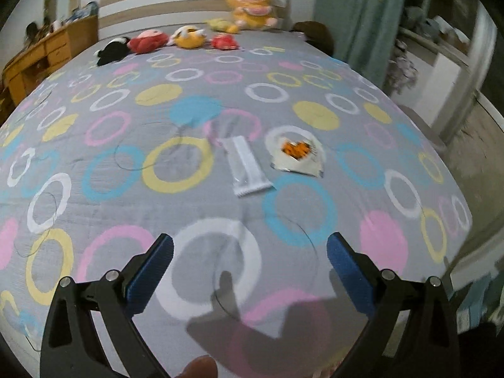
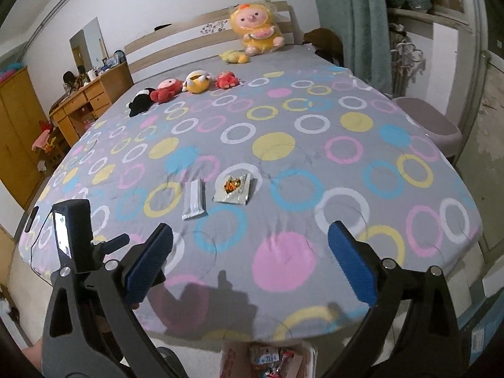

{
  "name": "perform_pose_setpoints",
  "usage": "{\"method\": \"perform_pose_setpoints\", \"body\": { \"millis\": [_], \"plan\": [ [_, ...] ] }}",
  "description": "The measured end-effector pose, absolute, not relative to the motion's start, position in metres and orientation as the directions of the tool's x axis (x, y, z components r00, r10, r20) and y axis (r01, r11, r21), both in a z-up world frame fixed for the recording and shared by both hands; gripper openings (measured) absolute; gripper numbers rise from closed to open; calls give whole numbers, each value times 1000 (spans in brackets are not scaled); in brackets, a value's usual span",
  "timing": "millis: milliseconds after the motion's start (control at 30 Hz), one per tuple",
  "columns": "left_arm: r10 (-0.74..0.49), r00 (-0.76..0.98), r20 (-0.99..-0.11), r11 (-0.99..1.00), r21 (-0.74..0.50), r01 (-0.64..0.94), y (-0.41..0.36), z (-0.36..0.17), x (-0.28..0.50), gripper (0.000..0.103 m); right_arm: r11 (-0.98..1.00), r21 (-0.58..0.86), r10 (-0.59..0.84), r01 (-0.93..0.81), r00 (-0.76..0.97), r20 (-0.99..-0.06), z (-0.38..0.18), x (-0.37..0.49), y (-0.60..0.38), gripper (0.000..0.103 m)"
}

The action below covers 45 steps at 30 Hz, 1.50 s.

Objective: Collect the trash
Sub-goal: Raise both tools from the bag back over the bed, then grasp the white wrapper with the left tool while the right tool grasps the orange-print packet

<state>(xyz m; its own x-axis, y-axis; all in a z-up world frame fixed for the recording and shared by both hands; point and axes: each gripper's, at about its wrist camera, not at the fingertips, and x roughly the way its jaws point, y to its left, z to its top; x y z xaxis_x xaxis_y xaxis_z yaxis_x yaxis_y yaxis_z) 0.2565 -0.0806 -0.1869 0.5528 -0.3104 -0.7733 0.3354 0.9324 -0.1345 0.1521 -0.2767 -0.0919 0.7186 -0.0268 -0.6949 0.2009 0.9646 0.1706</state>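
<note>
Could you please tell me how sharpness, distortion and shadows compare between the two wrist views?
Left wrist view: motion blur softens the white wrapper and orange-printed packet; the bedspread bulges from fisheye, gripper shadow near the bottom. Right wrist view: sharper, the same wrapper and packet crisp; edges still curve, shadows fall on the bed's near edge.

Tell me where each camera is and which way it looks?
Left wrist view: sits on the left gripper, low over the bed, looking toward the headboard; its two open blue fingers and a fingertip show.
Right wrist view: sits on the right gripper, at the bed's foot, looking the same way; its open fingers and the left gripper's back show, with a trash box below.
Both see the white wrapper, the snack bag and the plush toys.
</note>
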Motion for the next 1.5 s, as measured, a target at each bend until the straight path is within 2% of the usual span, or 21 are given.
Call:
{"method": "perform_pose_setpoints", "body": {
  "millis": [233,533,767,1133,1300,1367,1433,1467,1500],
  "plan": [
    [-291,533,-794,948,-164,274,-74,-200,292,95,971,174,8,164,703,-711,-108,209,-285,96],
    [-298,507,-809,945,-176,274,-92,-220,325,95,975,172,42,143,637,-769,-154,288,-300,96],
    [-245,515,-822,958,-124,258,-109,-236,349,95,971,188,75,147,560,-825,-195,339,-310,96],
    [-240,489,-838,959,-127,253,-124,-252,377,95,974,177,94,144,451,-888,-239,399,-300,96],
    [-184,500,-846,968,-69,240,-132,-266,382,95,973,170,100,155,378,-920,-264,412,-292,95],
    [-188,502,-844,971,-84,222,-131,-266,382,95,973,167,101,160,353,-930,-273,413,-291,90],
    [-191,500,-845,972,-94,213,-129,-266,383,94,981,114,51,159,354,-934,-277,412,-287,77],
    [-173,508,-844,976,-75,207,-130,-266,383,86,985,83,22,154,362,-932,-277,411,-285,72],
    [-154,523,-839,979,-58,195,-129,-265,382,74,986,74,14,148,371,-928,-276,411,-283,53]
  ]
}}
